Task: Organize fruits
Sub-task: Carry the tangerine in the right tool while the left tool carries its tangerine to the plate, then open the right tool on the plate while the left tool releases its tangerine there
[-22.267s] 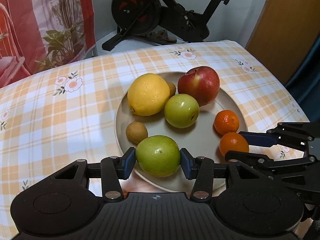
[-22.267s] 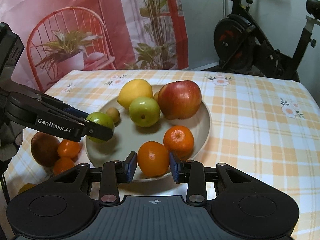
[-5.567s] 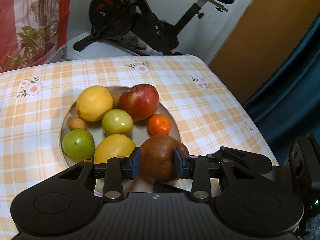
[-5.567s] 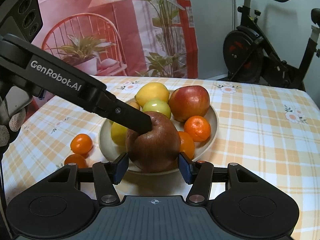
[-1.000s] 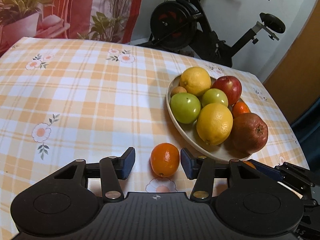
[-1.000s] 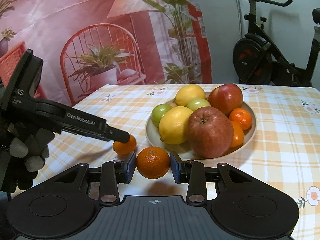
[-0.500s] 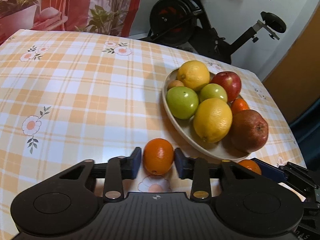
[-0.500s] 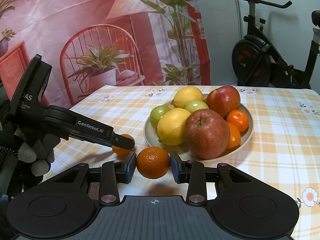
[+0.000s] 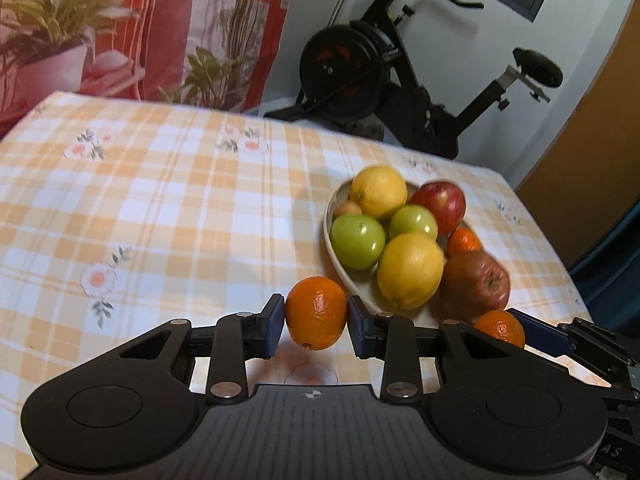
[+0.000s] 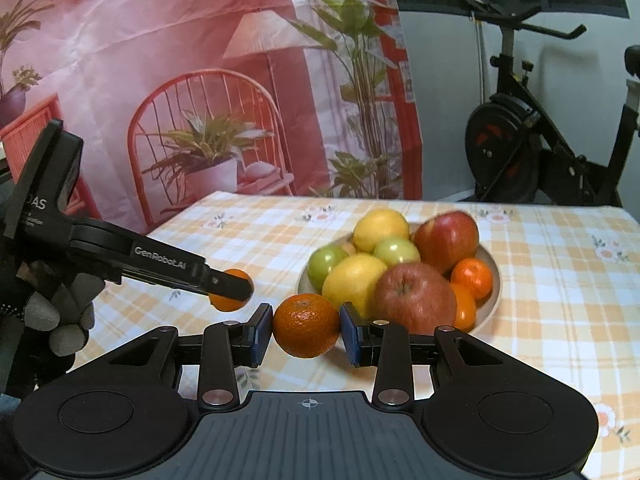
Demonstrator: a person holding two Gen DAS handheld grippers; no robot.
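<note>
My left gripper [image 9: 316, 320] is shut on a mandarin [image 9: 316, 312], held just above the checked tablecloth in front of the beige plate [image 9: 332, 240]. In the right wrist view my right gripper [image 10: 306, 330] is shut on another mandarin [image 10: 306, 326], near the plate's [image 10: 494, 280] front rim. The plate holds two lemons, two green apples, two red apples, mandarins and a small brown fruit. The left gripper's finger [image 10: 224, 282] shows at the left of the right wrist view with its mandarin [image 10: 228, 300]. The right gripper's mandarin [image 9: 500, 328] shows at the lower right of the left wrist view.
A gloved hand [image 10: 44, 312] holds the left gripper. The table [image 9: 160, 208] is covered by an orange checked cloth with flowers. An exercise bike [image 9: 400, 92] stands behind the table, and a pink printed backdrop [image 10: 180, 80] hangs at the back left.
The left gripper's pads closed onto the mandarin that lay between them, and the mandarin has come up off the cloth. The right gripper keeps its mandarin and has barely moved.
</note>
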